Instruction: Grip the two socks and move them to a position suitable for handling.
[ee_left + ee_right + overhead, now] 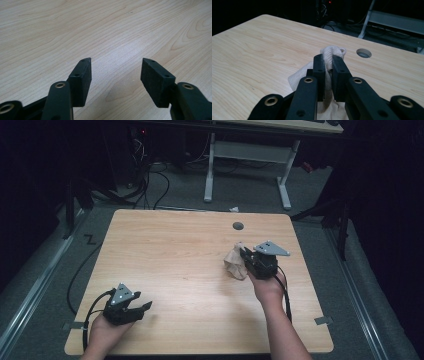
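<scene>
Table [190,270] is the landmark: near its front left corner the left gripper [145,306] rests with jaws apart and nothing between them. Toward its right edge, just in front of the round hole [238,226], the right gripper [243,253] pinches a beige cloth [235,265], bunched up.

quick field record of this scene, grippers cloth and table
surface: wooden table with a round hole near its far edge
cloth: beige cloth, bunched, right of centre
right gripper: shut on the cloth, a fold pinched between its fingers
left gripper: open, nothing between its fingers, low over bare wood at the near left
</scene>
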